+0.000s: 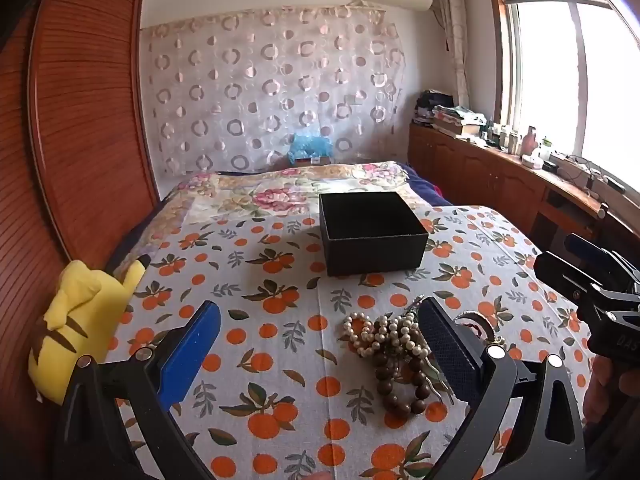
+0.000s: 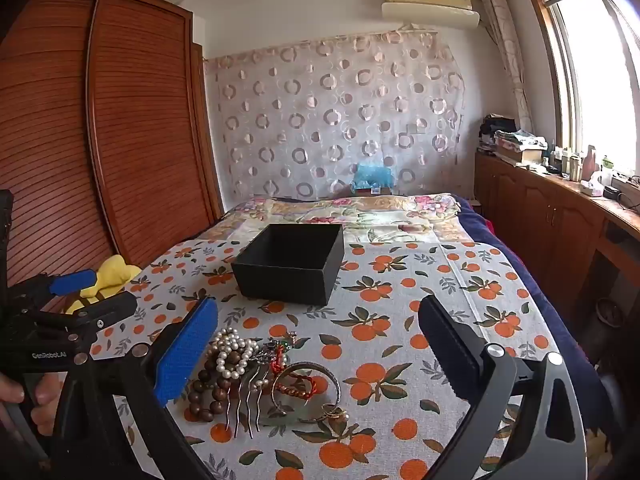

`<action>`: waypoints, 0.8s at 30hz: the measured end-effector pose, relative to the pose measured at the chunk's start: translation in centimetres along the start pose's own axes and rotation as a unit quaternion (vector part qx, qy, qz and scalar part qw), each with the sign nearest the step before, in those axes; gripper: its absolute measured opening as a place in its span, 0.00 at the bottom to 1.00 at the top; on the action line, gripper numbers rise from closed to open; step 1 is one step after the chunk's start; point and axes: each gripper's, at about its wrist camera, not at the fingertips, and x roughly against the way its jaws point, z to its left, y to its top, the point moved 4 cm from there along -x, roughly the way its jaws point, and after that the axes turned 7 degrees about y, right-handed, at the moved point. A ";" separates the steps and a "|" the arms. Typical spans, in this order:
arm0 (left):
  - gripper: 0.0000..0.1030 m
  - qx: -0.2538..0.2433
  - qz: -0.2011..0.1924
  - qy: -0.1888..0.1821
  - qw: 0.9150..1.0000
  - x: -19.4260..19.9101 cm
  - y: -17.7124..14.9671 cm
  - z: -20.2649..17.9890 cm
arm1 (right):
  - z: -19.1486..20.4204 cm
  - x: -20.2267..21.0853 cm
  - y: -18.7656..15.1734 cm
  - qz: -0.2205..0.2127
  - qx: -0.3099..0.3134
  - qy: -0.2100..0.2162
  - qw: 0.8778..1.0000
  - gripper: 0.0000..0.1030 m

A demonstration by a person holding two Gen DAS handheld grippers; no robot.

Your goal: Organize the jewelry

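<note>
A heap of jewelry lies on the orange-print cloth: a pearl strand (image 1: 380,334) (image 2: 232,350), brown wooden beads (image 1: 400,384) (image 2: 208,388), a metal hair comb (image 2: 248,404), a red cord bracelet (image 2: 298,386) and a bangle (image 2: 316,384). An open black box (image 1: 372,234) (image 2: 290,264) stands behind the heap, nothing visible inside it. My left gripper (image 1: 320,320) hovers open over the cloth, the heap just inside its right finger. My right gripper (image 2: 320,312) is open too, the heap by its left blue finger. Neither holds anything.
A yellow plush toy (image 1: 80,320) (image 2: 106,280) lies at the cloth's left edge beside a wooden wardrobe (image 2: 120,140). Floral bedding (image 1: 288,192) stretches behind the box. A cluttered wooden cabinet (image 1: 500,168) runs under the window on the right. A hand (image 2: 24,396) holds the left gripper's handle.
</note>
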 end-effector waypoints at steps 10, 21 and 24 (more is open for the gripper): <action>0.93 0.004 -0.002 -0.003 1.000 0.0 0.3 0.3 | -0.1 0.0 0.0 -0.002 -0.004 0.003 1.000 0.98; 0.93 0.004 -0.008 -0.003 1.000 0.2 0.7 0.0 | 0.0 0.1 0.1 0.000 -0.005 0.002 1.000 0.98; 0.93 0.005 -0.010 -0.003 1.000 0.3 0.6 0.0 | 0.1 0.1 0.0 0.000 -0.004 0.002 1.000 0.98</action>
